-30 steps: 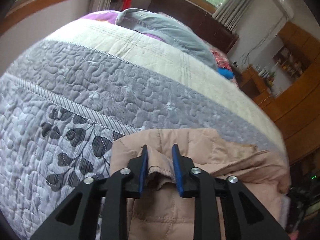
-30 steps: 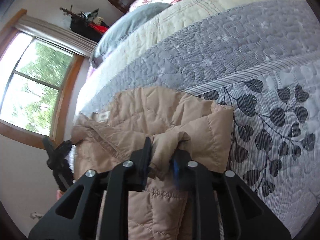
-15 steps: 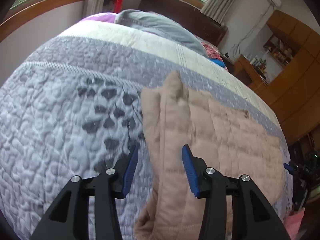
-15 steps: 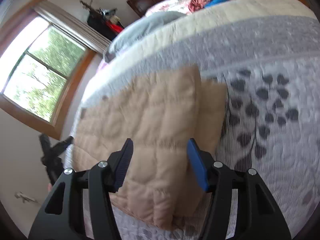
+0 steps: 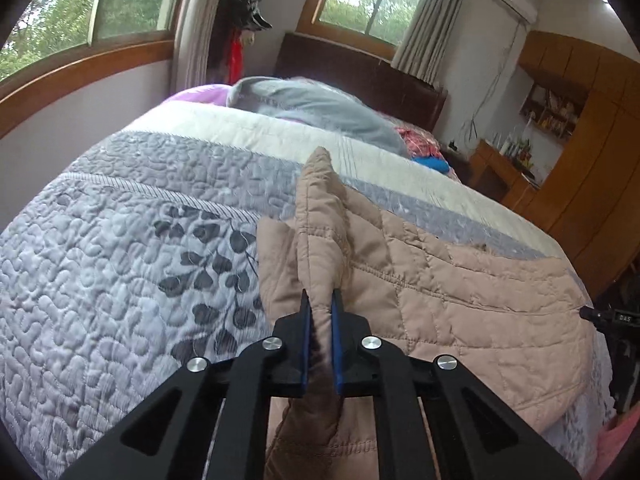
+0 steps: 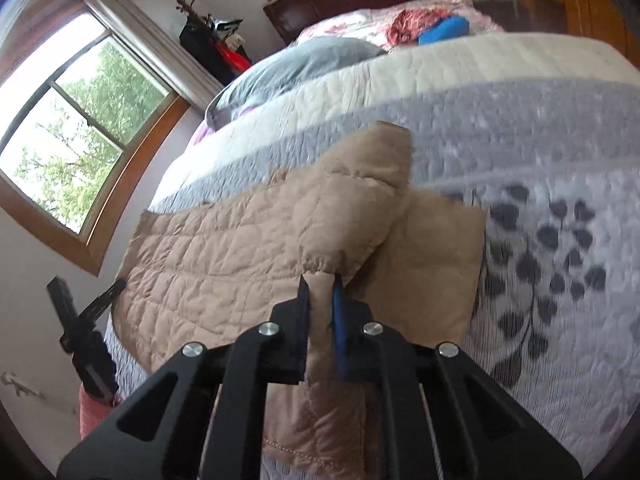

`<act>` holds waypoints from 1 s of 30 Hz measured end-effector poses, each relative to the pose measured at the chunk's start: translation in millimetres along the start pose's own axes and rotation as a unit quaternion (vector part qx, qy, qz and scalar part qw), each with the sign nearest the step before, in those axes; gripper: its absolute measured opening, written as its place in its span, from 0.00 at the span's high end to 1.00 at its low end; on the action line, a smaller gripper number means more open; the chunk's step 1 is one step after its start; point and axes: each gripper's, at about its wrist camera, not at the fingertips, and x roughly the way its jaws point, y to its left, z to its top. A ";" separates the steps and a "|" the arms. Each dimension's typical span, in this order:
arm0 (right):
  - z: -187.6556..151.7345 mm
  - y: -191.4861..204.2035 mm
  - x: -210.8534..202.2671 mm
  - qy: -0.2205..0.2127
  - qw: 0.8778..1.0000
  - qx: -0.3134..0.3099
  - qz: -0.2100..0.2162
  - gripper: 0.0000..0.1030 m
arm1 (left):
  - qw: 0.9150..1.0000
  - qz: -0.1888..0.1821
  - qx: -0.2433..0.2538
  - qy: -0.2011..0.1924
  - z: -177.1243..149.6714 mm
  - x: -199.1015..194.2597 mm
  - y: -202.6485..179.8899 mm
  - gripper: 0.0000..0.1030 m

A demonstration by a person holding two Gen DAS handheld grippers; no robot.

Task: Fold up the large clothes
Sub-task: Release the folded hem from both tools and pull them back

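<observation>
The tan quilted jacket [image 5: 460,288] lies spread flat across the near end of the bed [image 5: 132,248], on the grey leaf-printed quilt, with its long axis running across the bed rather than toward the headboard. Seen from the left wrist, its body stretches away to the right of the left tool [image 5: 320,300]; seen from the right wrist, the same body [image 6: 224,248] stretches off to the left of the right tool [image 6: 320,284]. Both tools appear to work the same end of the garment, where a puffy ridge of fabric stands up off the quilt just ahead of each. The left tool has just clamped down and now pinches a raised fold of the jacket between its blue pads, the ridge rising straight ahead of it. The right tool has likewise just closed, and grips a fold at the base of its own ridge. I judge the coming move to be a carry of this end over the flat body, so the free length beyond each tool matters most.
</observation>
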 end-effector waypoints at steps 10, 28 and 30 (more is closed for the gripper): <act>-8.7 -40.6 54.0 0.055 0.997 0.057 0.003 0.89 | 0.997 0.022 -0.010 0.070 -19.9 59.7 17.5 0.90; -72.9 78.4 -5.3 0.055 0.997 -0.058 0.008 0.73 | 0.994 -0.039 0.063 0.082 -35.9 -14.8 -94.0 0.81; -84.3 86.1 5.5 0.063 0.996 -0.067 -0.012 0.73 | 0.991 -0.034 0.087 0.096 -49.2 -3.8 -110.8 0.81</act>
